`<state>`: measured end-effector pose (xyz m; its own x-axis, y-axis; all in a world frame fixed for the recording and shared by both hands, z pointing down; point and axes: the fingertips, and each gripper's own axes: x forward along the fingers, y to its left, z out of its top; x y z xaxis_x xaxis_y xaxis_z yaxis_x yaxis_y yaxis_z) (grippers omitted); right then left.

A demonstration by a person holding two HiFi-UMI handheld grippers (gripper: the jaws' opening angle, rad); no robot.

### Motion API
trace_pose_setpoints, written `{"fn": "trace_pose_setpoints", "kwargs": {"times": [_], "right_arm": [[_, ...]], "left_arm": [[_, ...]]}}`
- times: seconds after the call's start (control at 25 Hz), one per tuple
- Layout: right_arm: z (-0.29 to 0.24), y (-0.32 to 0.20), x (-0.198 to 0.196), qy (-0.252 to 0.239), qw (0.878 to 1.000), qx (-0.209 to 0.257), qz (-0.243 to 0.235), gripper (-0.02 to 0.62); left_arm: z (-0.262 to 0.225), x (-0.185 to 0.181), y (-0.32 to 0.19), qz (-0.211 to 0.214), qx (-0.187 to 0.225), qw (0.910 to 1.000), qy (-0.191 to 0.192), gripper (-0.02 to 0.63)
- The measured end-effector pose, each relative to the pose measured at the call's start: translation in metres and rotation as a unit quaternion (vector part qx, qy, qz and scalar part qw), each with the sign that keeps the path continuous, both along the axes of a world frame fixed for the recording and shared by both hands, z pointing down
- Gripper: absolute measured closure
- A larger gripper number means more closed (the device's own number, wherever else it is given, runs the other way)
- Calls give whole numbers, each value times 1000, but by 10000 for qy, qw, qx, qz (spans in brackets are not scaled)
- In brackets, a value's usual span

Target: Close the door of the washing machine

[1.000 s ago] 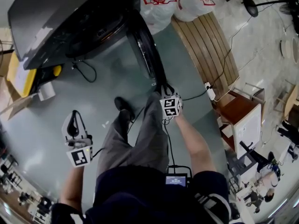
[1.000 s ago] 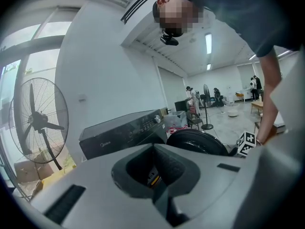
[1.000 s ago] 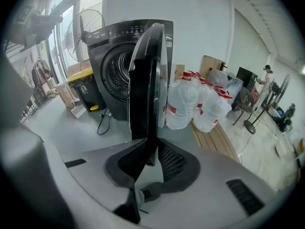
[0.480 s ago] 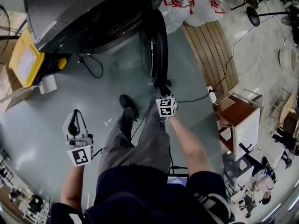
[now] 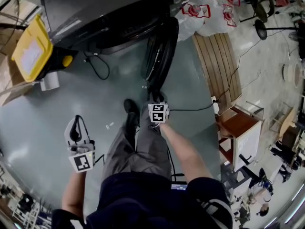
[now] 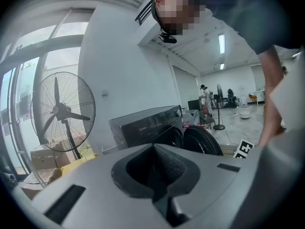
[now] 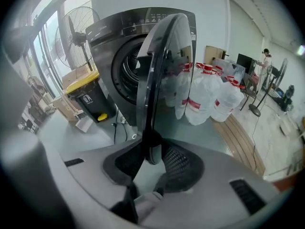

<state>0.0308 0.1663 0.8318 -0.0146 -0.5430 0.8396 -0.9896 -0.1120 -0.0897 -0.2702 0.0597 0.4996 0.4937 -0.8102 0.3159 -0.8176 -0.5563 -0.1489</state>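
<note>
The dark washing machine (image 5: pixel 109 13) stands at the top of the head view, its round door (image 5: pixel 162 51) swung partly out from the front. My right gripper (image 5: pixel 155 97) is at the door's free edge. In the right gripper view the door's rim (image 7: pixel 159 70) stands between the jaws of the right gripper (image 7: pixel 150 159), which have just been opening; the pads do not seem to press on it. Behind the door is the drum opening (image 7: pixel 126 75). My left gripper (image 5: pixel 75 125) hangs low at the left, shut and empty, far from the machine (image 6: pixel 147 125).
A yellow-lidded bin (image 5: pixel 31 54) stands left of the machine, with a black cable (image 5: pixel 97 68) on the floor beside it. Large water bottles (image 5: pixel 209 11) and a wooden slatted bench (image 5: pixel 224 66) lie right of the door. The person's legs (image 5: pixel 138 137) are just below the door.
The door has swung leftward, toward the machine's front, and my right gripper has gone with its edge. The left gripper has kept its spot in the picture.
</note>
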Motion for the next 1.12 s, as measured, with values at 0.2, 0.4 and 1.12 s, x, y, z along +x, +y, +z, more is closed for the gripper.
{"fn": "trace_pose_setpoints", "kwargs": {"times": [0.2, 0.4, 1.12], "right_arm": [[1, -27, -33, -215, 9997, 96, -70, 454], [4, -60, -66, -442, 9988, 83, -207, 436], [8, -123, -117, -927, 9954, -236, 5, 416]], "left_arm": [[-1, -14, -4, -275, -1, 9996, -90, 581], [1, -22, -9, -603, -12, 9981, -145, 581], [17, -26, -16, -1505, 47, 9884, -221, 581]]}}
